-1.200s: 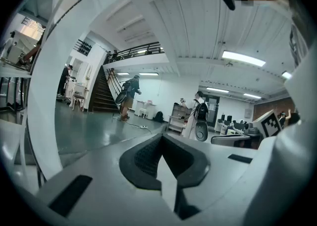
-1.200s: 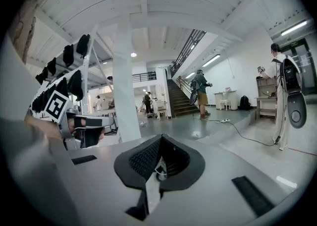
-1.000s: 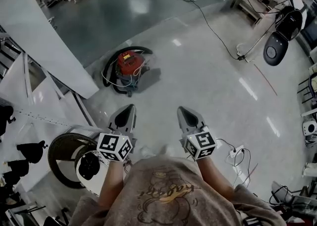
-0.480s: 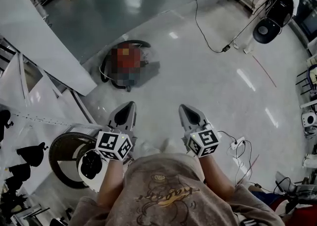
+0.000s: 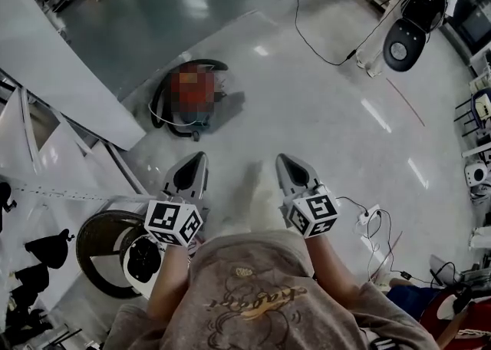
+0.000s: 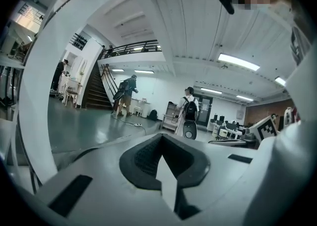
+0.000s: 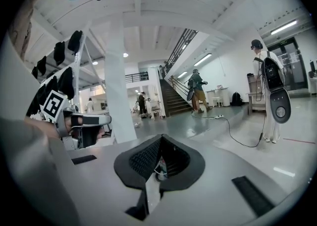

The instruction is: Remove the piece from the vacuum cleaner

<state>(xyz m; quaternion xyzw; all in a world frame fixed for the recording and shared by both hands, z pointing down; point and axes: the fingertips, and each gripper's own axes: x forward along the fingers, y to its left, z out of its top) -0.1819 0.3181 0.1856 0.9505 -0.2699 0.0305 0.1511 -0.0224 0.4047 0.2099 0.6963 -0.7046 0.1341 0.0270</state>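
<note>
Red vacuum cleaner [image 5: 192, 100], shifted slightly left (jaws unchanged)

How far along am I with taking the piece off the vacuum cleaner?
Nothing looks done yet. The vacuum cleaner sits on the floor ahead with its hose curled around it, and neither gripper touches it. In hand: nothing. The left gripper and right gripper are held side by side, well short of it, jaws shut and empty. Left to do: approach it, grip the piece and pull it off.
</note>
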